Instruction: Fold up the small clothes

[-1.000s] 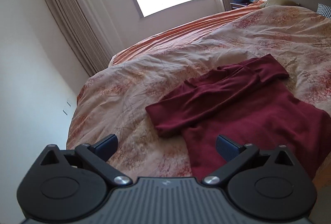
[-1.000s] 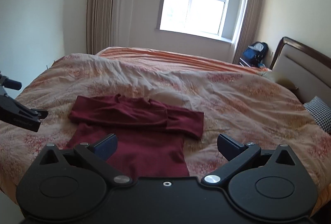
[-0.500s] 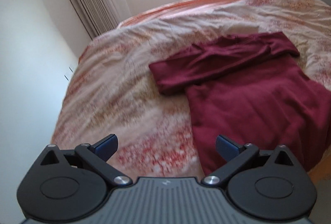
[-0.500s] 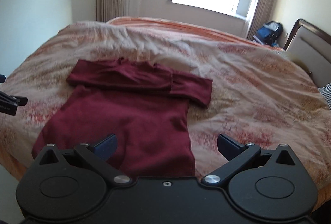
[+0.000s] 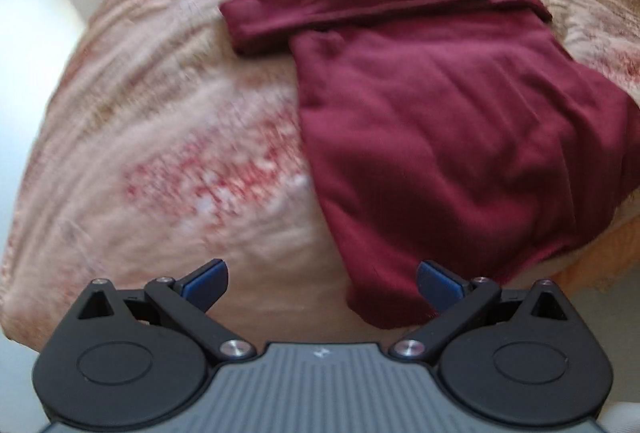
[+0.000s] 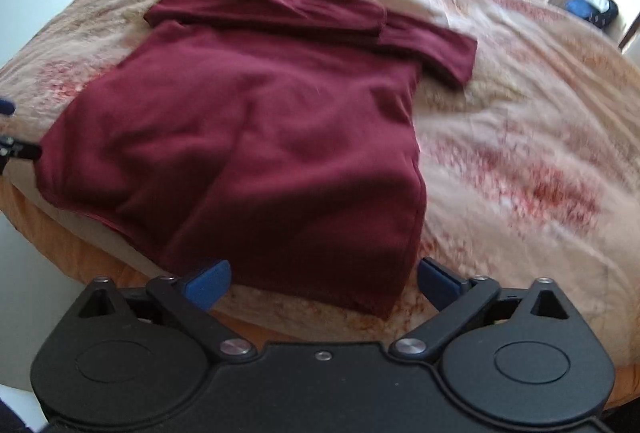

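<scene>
— Nearest the cameras, what are the grippers doing?
— Left gripper [image 5: 322,283] spread wide, gripping nothing; right gripper [image 6: 324,283] too, its jaws just narrowing slightly, pads off the cloth.
— And beyond?
— Maroon shirt [image 6: 256,137] lying flat on the bedspread [image 5: 160,137], sleeves folded across its far end.

Motion blur smears the quilt [image 5: 168,169] pattern; the left tool [image 6: 8,145] is perhaps mostly cut off at the frame edge.
</scene>
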